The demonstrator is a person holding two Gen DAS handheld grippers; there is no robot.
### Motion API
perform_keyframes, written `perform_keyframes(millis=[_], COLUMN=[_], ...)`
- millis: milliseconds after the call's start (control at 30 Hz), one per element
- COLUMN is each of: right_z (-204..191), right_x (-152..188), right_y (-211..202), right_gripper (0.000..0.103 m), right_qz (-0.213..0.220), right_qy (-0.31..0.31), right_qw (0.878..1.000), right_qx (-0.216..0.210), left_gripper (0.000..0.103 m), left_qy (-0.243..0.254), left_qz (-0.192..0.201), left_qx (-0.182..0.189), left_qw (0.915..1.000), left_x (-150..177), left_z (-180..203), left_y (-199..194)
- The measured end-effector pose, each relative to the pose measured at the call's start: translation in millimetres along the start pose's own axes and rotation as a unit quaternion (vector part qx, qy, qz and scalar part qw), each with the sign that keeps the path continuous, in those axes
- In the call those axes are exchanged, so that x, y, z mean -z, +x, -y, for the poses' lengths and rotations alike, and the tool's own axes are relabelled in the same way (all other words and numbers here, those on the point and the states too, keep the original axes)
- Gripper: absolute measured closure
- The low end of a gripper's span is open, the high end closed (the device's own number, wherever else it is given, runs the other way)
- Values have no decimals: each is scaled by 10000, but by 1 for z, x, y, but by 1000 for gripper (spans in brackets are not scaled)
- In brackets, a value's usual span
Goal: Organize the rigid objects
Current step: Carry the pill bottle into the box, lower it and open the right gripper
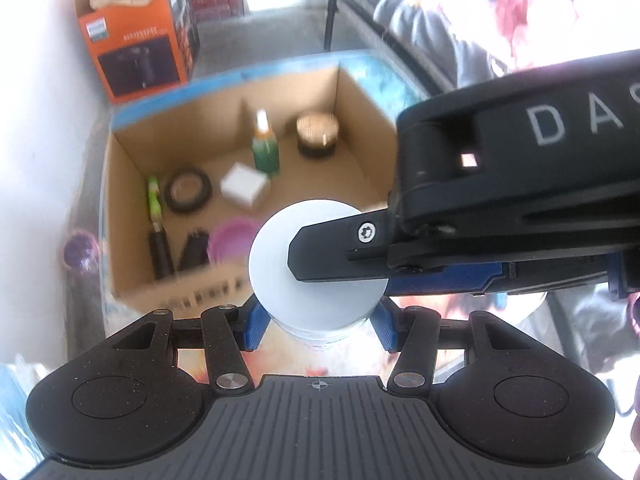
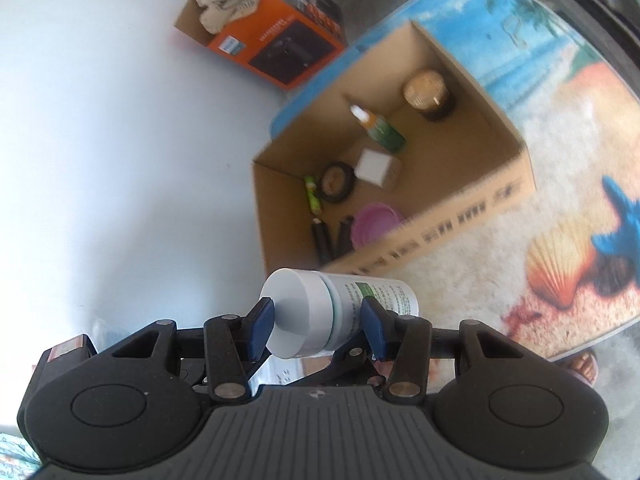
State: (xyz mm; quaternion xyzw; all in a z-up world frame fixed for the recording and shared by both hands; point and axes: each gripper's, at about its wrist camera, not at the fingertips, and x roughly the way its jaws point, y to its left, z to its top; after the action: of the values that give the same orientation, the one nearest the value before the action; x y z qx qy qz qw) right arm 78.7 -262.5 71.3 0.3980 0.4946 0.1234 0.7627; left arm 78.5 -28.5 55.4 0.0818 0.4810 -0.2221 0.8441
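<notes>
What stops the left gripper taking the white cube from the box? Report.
Probably it cannot take it yet: the left gripper is shut on the white bottle, which the right gripper also clamps. The white cube itself lies uncovered in the open-topped cardboard box.

bottle (image 2: pixel 340 312): white, green label | box (image 2: pixel 472 216): brown | mat (image 2: pixel 560 160): blue-orange beach print

Both wrist views above cardboard box (image 1: pixel 360 152)
</notes>
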Motion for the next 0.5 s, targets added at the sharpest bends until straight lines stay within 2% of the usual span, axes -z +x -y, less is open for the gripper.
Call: perform_keyframes(millis=[133,267,367,500], right_z=[-22,-31,-29,-14], right_x=[-24,-55,-79,-103], right_y=[-15,-12,1,25], right_gripper=[51,51,51,51], right_qz=[298,415,358,161], right_qy=[-204,-322,-352,-257], right_qw=[9992,9982,9982,9992], right_qx=[-173,-303,-316,-272], left_gripper=[50,50,50,50], left_qy=[-42,-61,-95,-275], left_qz=[356,561,576,343], left_qx=[25,-5,19,155], left_qw=[9994,9984,9983,9989], left_x=[-29,-54,-69,-83], left_z=[-7,-14,-20,-29], left_y=[-15,-8,9,41])
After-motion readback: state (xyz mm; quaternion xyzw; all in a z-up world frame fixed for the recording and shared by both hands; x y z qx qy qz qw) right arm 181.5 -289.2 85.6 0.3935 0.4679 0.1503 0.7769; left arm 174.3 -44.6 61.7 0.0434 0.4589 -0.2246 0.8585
